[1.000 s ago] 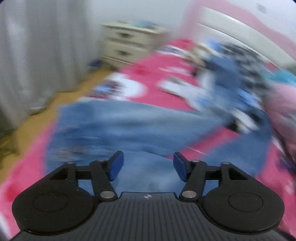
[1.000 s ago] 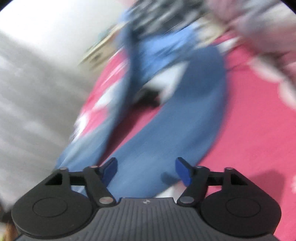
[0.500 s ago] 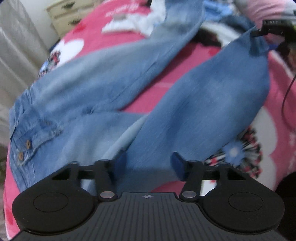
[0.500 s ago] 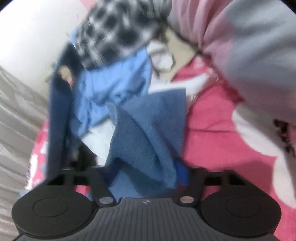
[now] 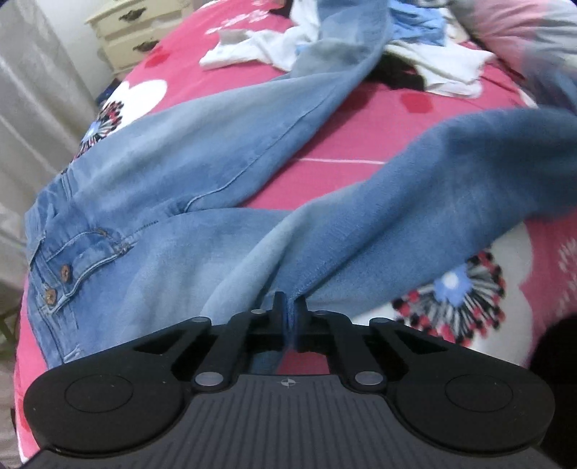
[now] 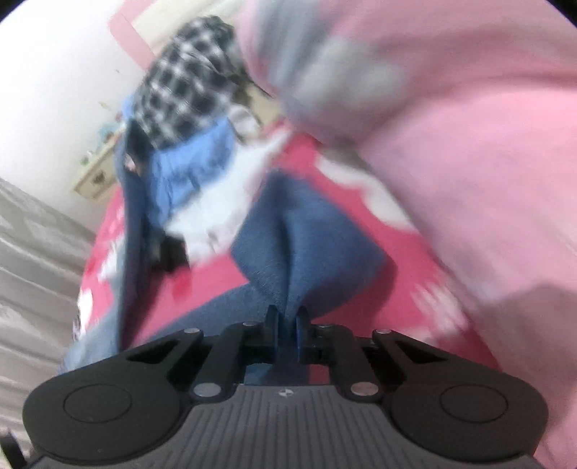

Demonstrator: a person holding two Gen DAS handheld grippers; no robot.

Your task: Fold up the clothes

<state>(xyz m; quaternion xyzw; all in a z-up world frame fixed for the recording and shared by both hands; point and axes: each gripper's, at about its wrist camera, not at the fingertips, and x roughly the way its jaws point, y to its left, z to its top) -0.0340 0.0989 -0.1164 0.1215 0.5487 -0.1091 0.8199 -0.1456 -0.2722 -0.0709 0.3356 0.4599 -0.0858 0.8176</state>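
Both jaws now clamped on jeans [image 5: 187, 259]

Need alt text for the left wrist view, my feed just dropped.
The left claw is shut on a fold of the light blue denim jeans, which lie spread across a pink flower-print bedspread. White clothes lie beyond them, and a cream chest of drawers stands at upper left.

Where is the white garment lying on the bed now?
In the left wrist view, the white garment lies at the top centre on the pink bedspread, beside the upper jeans leg, right of the cream dresser.
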